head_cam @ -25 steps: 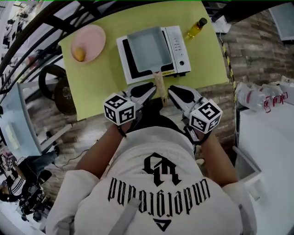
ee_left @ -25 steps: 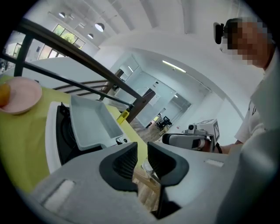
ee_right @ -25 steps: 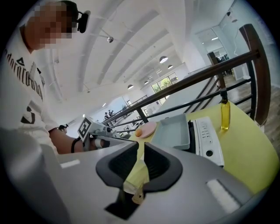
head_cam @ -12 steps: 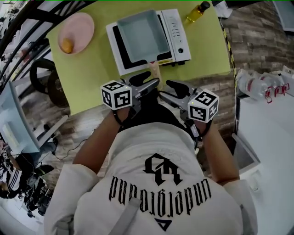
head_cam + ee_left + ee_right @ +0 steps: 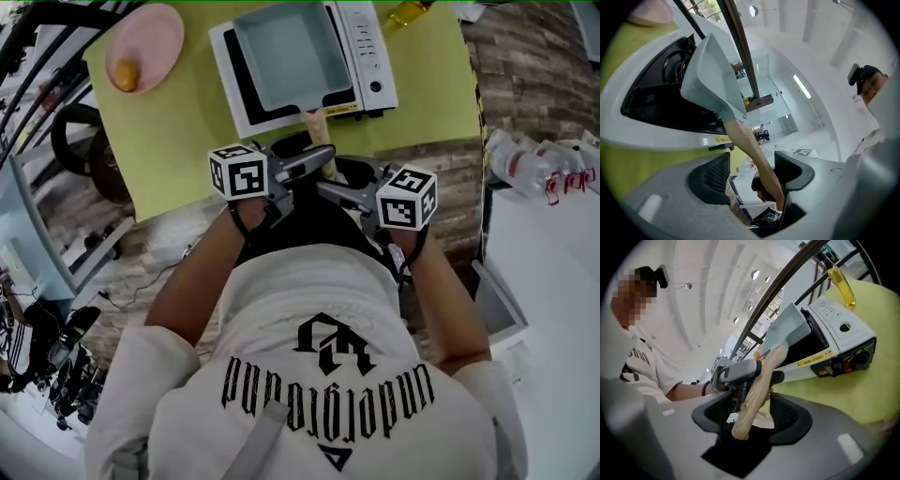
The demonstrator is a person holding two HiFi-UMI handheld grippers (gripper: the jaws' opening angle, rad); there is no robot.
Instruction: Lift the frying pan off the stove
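Note:
A rectangular grey-blue frying pan (image 5: 286, 52) sits on the white portable stove (image 5: 370, 56), its wooden handle (image 5: 319, 131) pointing out over the table's near edge. My left gripper (image 5: 314, 161) comes at the handle from the left and my right gripper (image 5: 333, 187) from the right. In the left gripper view the handle (image 5: 750, 145) runs between the jaws of the left gripper (image 5: 752, 171), close to the right pad, with a gap on the left. In the right gripper view the handle's end (image 5: 759, 380) lies loose within the right gripper (image 5: 750, 416). Both sets of jaws have just been opening.
A yellow-green mat (image 5: 187, 122) covers the table under the stove. A pink plate (image 5: 145, 42) with a small orange item sits at the far left. A bottle of yellow oil (image 5: 408, 11) stands behind the stove on the right. The stove's knob (image 5: 855, 363) faces the near side.
Both grippers have closed in on the handle's end from either side and rolled. A second ago they stood apart, one on each side of it.

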